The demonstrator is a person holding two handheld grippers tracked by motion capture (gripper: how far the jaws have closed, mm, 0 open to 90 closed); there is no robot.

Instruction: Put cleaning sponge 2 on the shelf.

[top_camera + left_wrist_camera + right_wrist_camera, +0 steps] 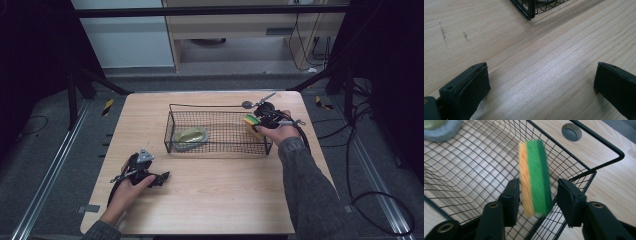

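The right tongs [537, 195] hover over the right end of the wire basket [218, 148], near the desk's [210, 200] far right corner. Their jaws stand slightly apart around a yellow-and-green sponge [535, 178], not pressing it. The left tongs [162, 177] rest wide open and empty near the desk's near left corner.

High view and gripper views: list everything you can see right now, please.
table: one, light wood, under everything
wire basket: one, black, mid-table
dish: one, greenish with a grey rim, basket's left end
sponge: one, yellow and green, on edge over basket's right end, blurred
round plug: one, grey, tabletop behind basket
left gripper: black, open, over bare table
right gripper: black, jaws either side of sponge, gap on green side
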